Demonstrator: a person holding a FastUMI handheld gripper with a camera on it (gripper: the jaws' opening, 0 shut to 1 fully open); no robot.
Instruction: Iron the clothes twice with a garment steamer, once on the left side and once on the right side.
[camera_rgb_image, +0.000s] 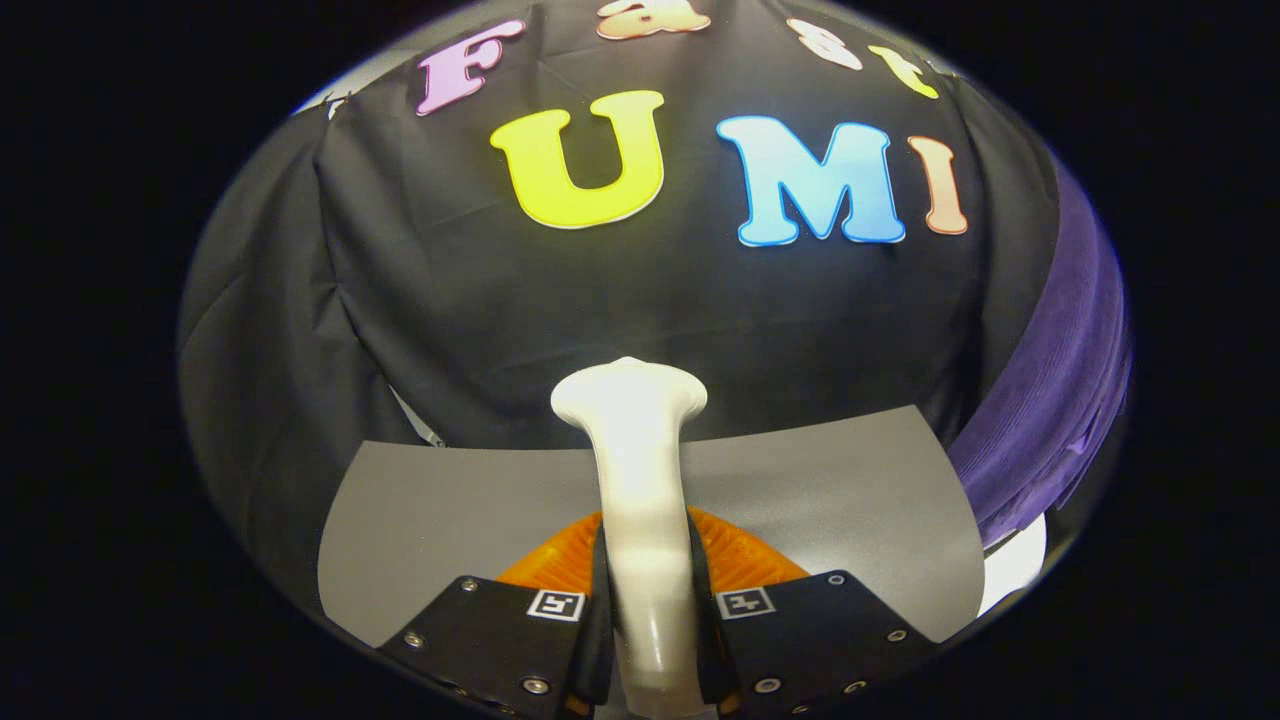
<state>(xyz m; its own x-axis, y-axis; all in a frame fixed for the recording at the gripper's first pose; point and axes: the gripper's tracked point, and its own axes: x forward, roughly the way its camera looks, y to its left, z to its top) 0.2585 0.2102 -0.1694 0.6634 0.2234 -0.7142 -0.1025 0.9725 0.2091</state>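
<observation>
Between the fingers at lower centre, the gripper (648, 610) clamps the handle of the garment steamer (640, 470), a smooth, glossy white wand flaring to a rounded head. Purple, soft-napped clothes (1050, 400) hang at the right edge, well apart; neither pass appears begun. A matte grey table (850, 500) lies beneath.
</observation>
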